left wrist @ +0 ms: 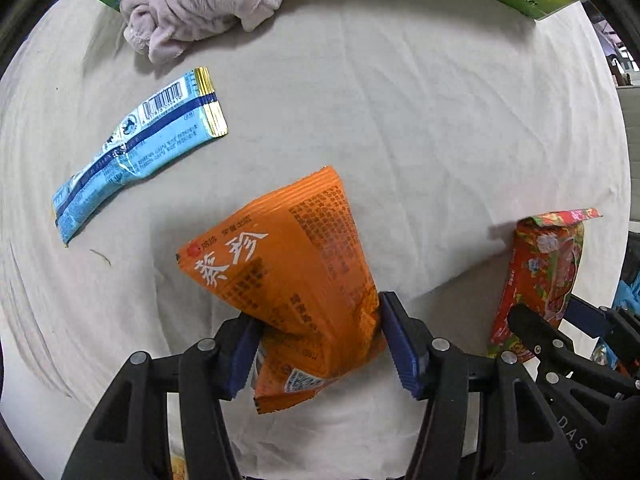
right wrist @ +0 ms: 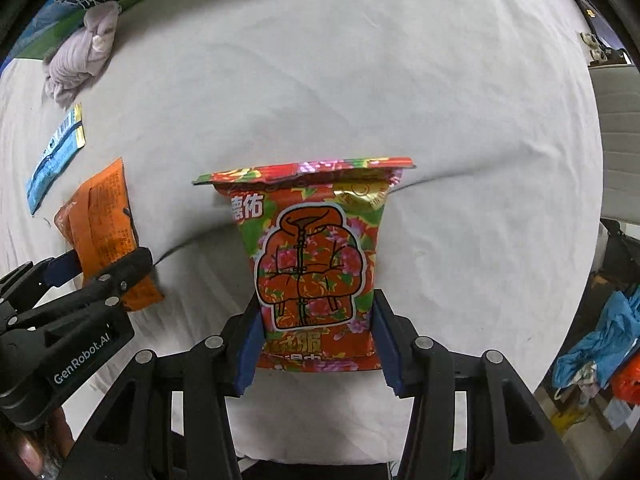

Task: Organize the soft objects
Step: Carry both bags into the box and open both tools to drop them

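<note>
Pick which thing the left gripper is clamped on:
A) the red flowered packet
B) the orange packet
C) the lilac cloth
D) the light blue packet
B: the left gripper has its blue pads pressed into both sides of the orange packet, crumpling it, while the light blue packet lies free on the white sheet.

orange packet (left wrist: 288,264), red floral packet (right wrist: 316,264), light-blue wrapper (left wrist: 136,152), lilac cloth (left wrist: 200,4)

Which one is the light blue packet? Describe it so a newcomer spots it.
Start at the white cloth covering the table, then find the crumpled lilac fabric near its far edge. Just nearer than that lies the light blue packet, flat and long. Unlike the orange packet and the red floral packet, it sits in no jaws and carries a barcode and gold-striped end.
</note>
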A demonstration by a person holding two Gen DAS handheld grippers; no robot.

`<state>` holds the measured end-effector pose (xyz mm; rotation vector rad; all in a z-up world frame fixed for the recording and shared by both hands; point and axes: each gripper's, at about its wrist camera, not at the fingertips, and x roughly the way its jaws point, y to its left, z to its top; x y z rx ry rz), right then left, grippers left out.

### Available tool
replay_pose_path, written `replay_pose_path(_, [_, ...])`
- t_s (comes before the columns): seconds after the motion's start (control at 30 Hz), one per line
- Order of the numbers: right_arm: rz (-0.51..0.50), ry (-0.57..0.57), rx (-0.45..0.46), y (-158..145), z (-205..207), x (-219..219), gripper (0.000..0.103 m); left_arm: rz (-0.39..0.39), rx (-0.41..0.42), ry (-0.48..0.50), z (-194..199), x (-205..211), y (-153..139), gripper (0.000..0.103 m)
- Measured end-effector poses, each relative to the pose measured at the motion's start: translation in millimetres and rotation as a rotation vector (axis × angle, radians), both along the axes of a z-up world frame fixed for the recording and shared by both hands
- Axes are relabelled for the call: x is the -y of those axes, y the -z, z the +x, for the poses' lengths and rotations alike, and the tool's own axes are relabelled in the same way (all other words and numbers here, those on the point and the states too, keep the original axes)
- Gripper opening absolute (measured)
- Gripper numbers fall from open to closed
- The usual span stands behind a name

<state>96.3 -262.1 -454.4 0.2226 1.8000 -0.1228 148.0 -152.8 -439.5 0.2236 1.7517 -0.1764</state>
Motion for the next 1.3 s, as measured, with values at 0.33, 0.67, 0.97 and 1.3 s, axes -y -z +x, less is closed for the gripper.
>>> replay_pose_path(0.33, [-0.024,0.0,-0.023,7,21,-2,0.052,-0.007,0.025,-0.009,-2,1,3,0.055])
replay_pose_path(0.67, [0.0,0.001,0.084,-38,27,-7,0.049,-0.06,0.105,0.042,-25,-33,-67,0.054])
replay_pose_path(0.97, [0.037,0.006,0.257,-131,21,3,0.049,-0.155,0.276,0.047,-17,-51,-178,0.054])
replay_pose_path(1.3, [0.099,-0.007,0.407,-219,43,14,0.049,-0.261,0.403,0.047,9,-51,-254,0.054])
